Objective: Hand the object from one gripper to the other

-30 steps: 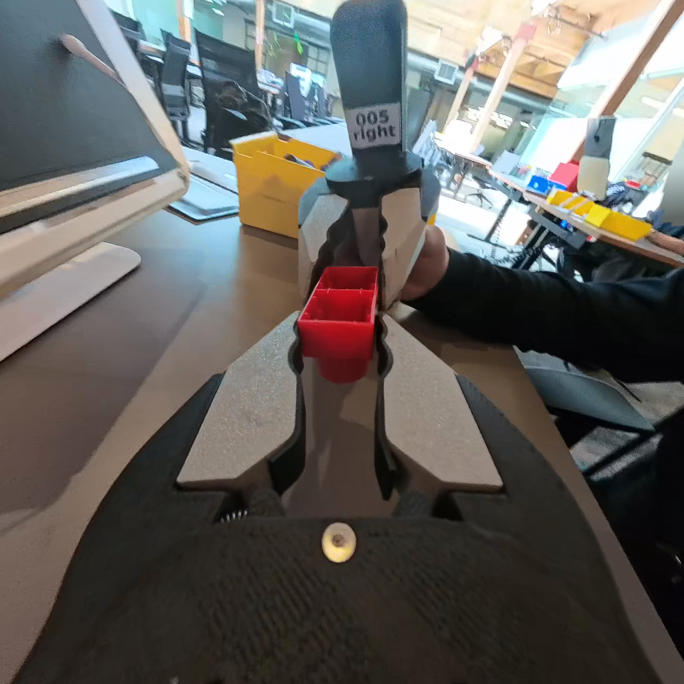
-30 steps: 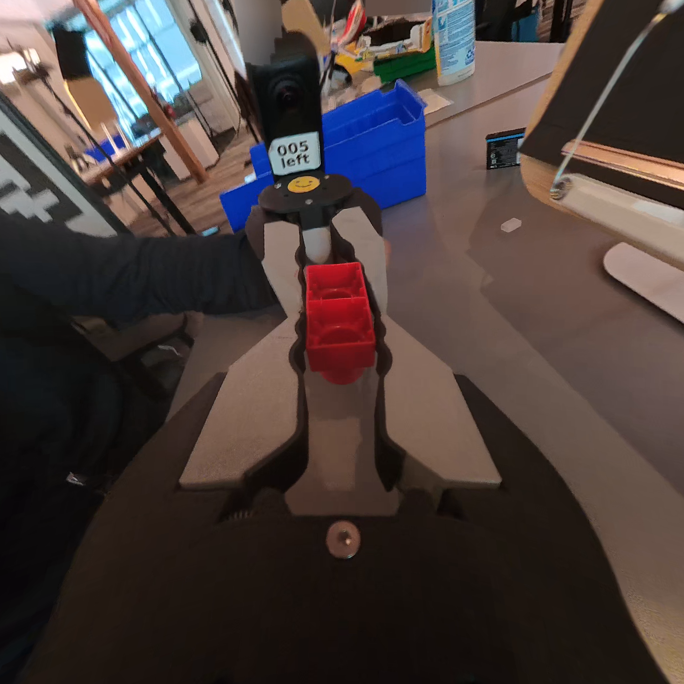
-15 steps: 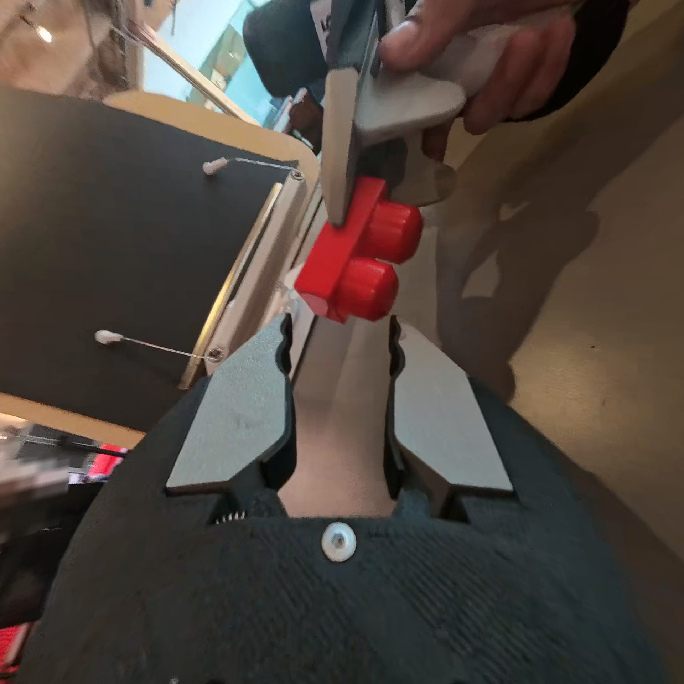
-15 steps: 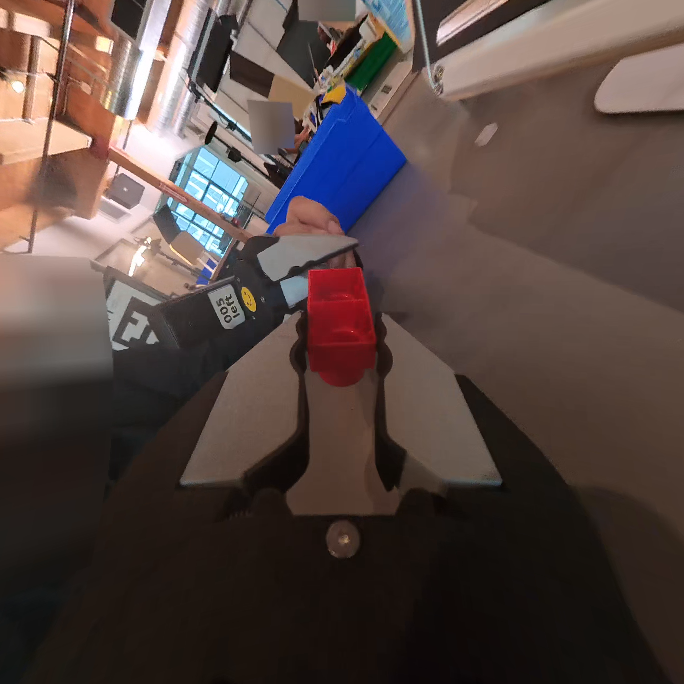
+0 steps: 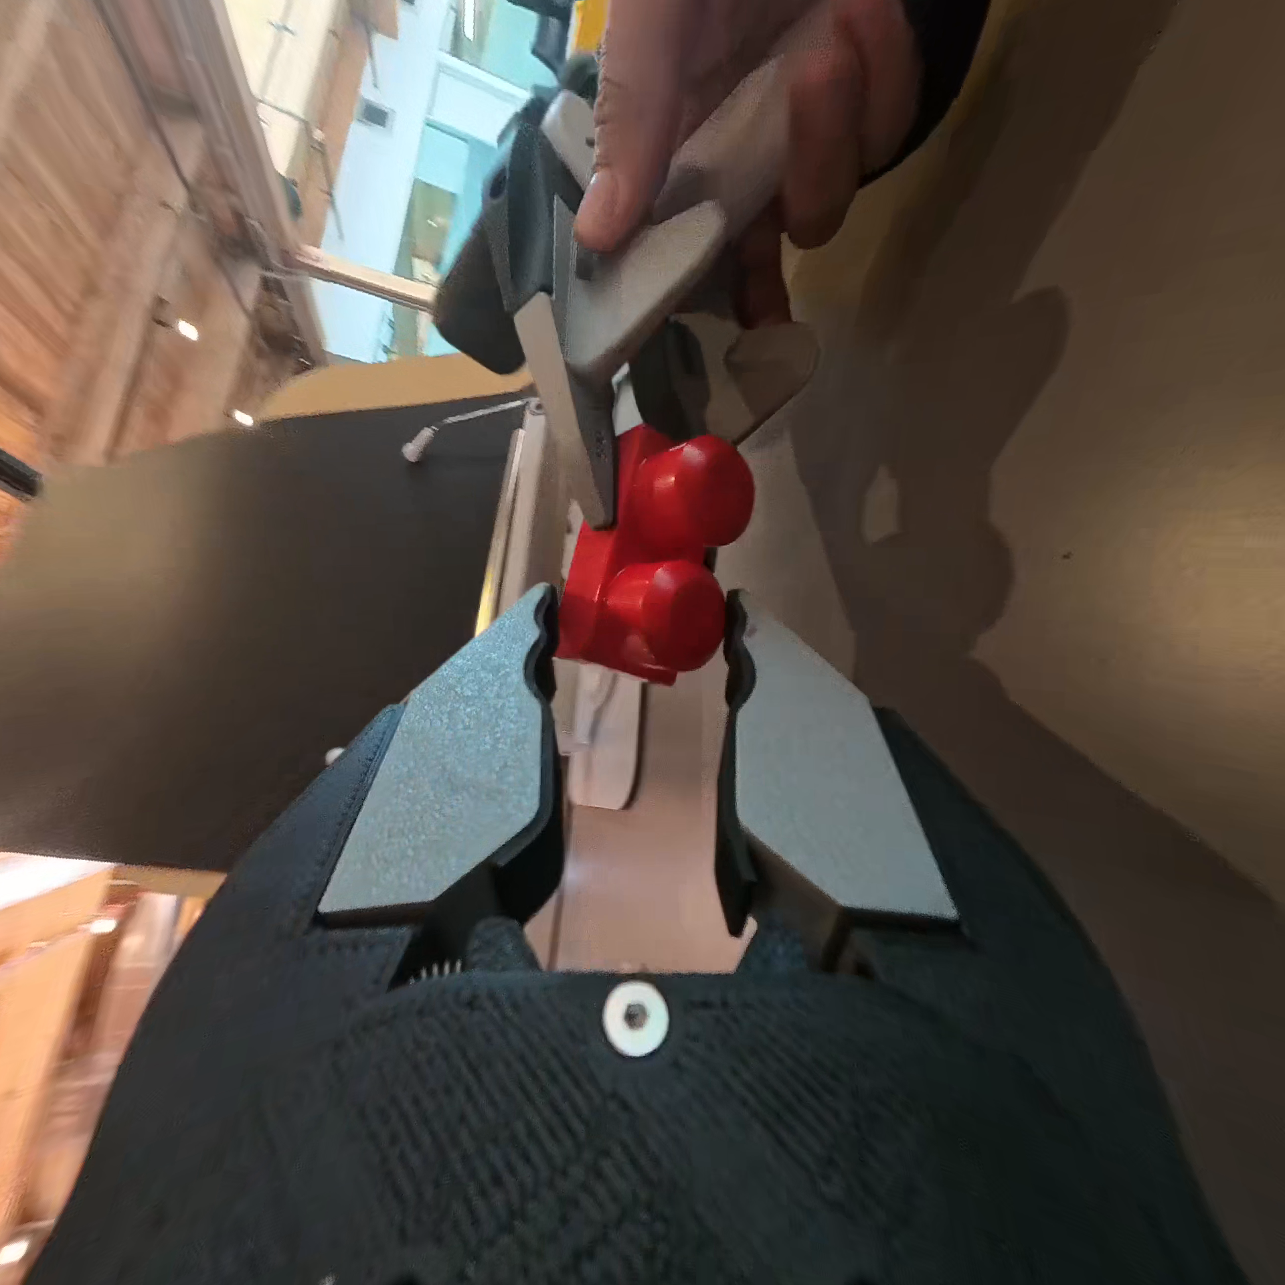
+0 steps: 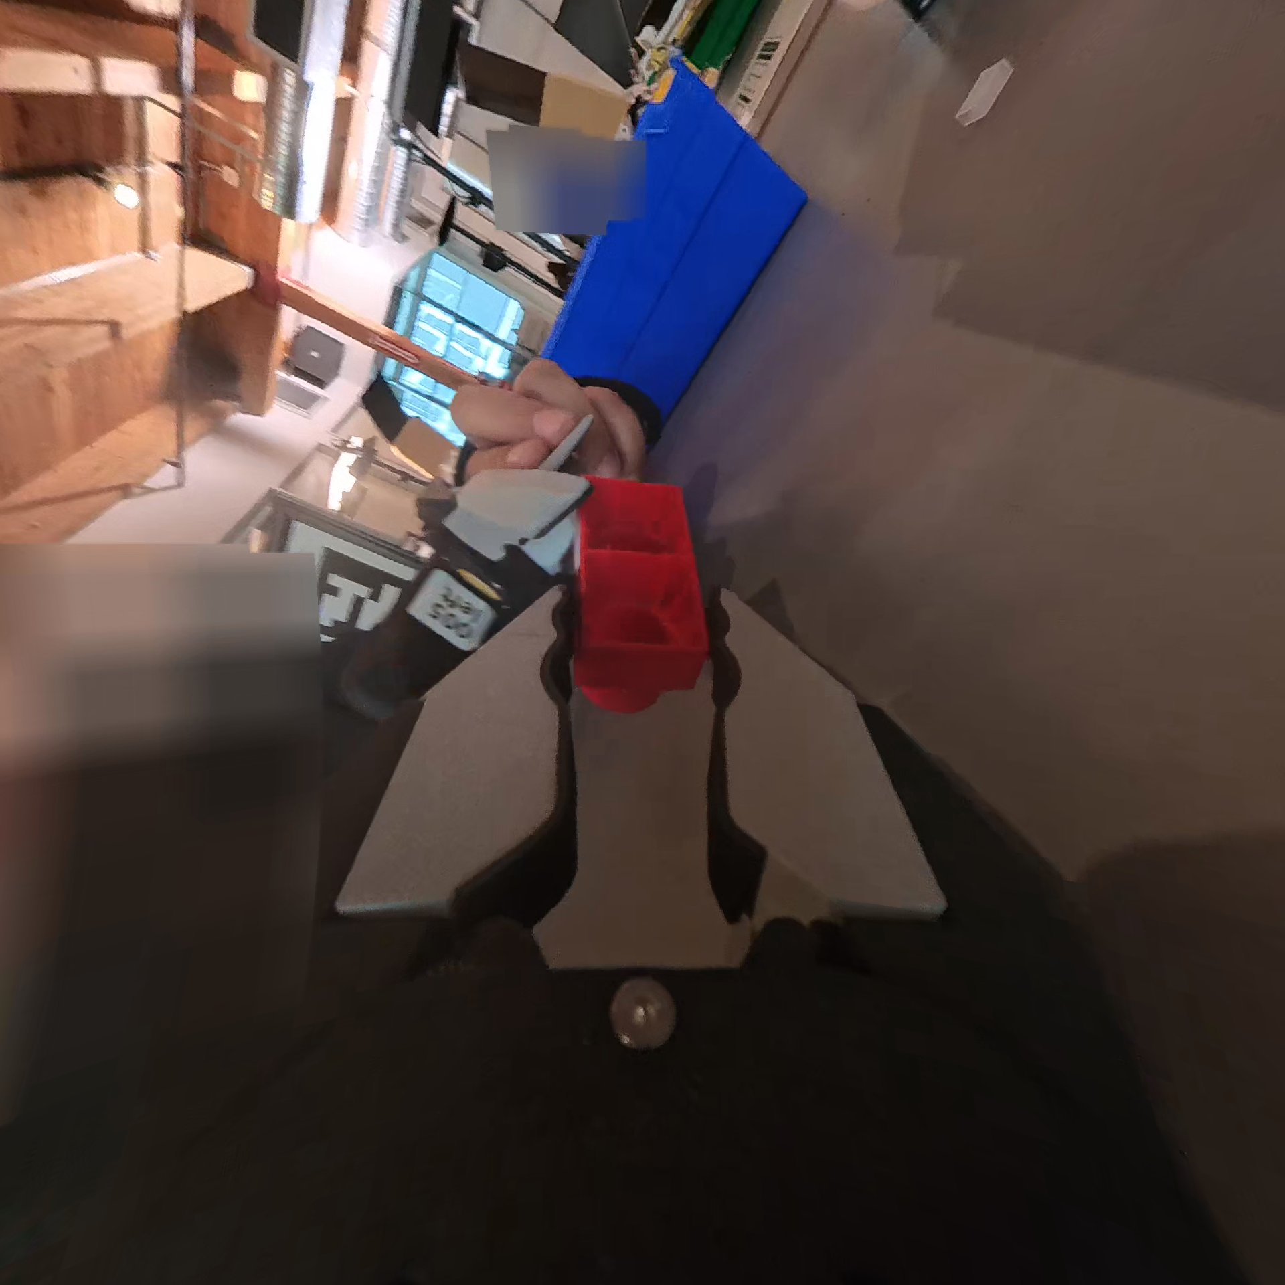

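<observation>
Your right claw [image 6: 643, 626] grips the red two-stud toy brick [image 6: 636, 598] between its fingertips. In the right wrist view the brick's hollow underside faces the camera, and the jaws press on its two long sides at the near cell; the far cell juts out beyond the tips.

In the left wrist view the same brick [image 5: 653, 556] shows its two round studs. Your left claw [image 5: 640, 629] brackets the brick's near end: the left fingertip is at the brick's flat side and the right fingertip is just beside the near stud. You cannot tell from either view whether these tips press on the brick or merely flank it; the jaws stand at a narrow gap about as wide as the brick.

The right claw's fingers [image 5: 584, 431] come in from the far side in the left wrist view, with your hand [image 5: 730, 118] on its grey trigger. In the right wrist view the left claw [image 6: 549, 514] comes in from the left, touching the brick's far left edge.

The brick is held in the air above the grey bench [image 6: 1043, 487]. A blue bin [image 6: 695, 257] stands on the bench farther off, and a dark board [image 5: 243, 626] stands at left in the left wrist view.
</observation>
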{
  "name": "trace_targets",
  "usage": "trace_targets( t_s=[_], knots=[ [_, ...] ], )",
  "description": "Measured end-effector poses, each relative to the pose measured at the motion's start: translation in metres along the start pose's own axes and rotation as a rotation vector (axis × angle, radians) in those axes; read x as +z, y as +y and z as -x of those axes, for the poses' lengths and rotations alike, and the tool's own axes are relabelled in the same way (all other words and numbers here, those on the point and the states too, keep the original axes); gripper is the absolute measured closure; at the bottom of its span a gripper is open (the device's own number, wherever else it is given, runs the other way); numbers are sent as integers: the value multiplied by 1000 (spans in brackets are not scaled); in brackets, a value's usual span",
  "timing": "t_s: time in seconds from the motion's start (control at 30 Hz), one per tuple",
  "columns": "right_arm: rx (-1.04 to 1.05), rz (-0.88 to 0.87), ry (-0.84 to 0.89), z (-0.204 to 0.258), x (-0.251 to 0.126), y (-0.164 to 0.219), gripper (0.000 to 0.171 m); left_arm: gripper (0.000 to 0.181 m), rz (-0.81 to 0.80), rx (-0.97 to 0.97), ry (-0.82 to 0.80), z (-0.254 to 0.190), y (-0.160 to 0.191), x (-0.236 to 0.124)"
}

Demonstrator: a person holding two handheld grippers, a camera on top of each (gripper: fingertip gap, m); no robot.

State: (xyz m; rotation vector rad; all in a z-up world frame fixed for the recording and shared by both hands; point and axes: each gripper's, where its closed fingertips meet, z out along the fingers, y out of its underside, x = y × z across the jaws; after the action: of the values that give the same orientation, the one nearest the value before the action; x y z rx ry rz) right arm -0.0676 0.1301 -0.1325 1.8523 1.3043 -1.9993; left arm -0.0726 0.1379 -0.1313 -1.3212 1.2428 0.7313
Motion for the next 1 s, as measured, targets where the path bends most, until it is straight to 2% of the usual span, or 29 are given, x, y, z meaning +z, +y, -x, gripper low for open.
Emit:
trace_targets(
  t_s=[0.07,0.2,0.3,0.43,0.57,0.67,0.73,0.8,0.87,1.0],
  knots=[
    [-59,-26,74,-6,-4,-7,132,135,11,-60,13,2,4,0],
    [-276,-105,290,-14,-25,-26,120,135,85,2,-33,9,19,2],
    [-476,-63,356,-1,-24,-26,110,135,132,25,-6,1,26,6],
    [-730,93,520,-2,-9,-8,99,135,167,-61,22,-2,35,9],
    [-900,203,698,-21,1,0,102,135,181,-142,46,-4,37,10],
    [-1022,249,843,-33,1,-2,106,135,172,-116,38,-3,31,8],
    [-1089,289,933,-40,-2,-4,107,149,148,-108,38,-2,23,6],
    [-1164,279,1043,-41,-9,-14,110,153,142,-114,71,-8,18,5],
    [-1198,250,1057,-36,-9,-18,109,153,142,-112,82,-10,15,5],
    [-1182,268,974,-34,-2,-9,108,153,122,-138,75,-7,10,5]
  ],
)
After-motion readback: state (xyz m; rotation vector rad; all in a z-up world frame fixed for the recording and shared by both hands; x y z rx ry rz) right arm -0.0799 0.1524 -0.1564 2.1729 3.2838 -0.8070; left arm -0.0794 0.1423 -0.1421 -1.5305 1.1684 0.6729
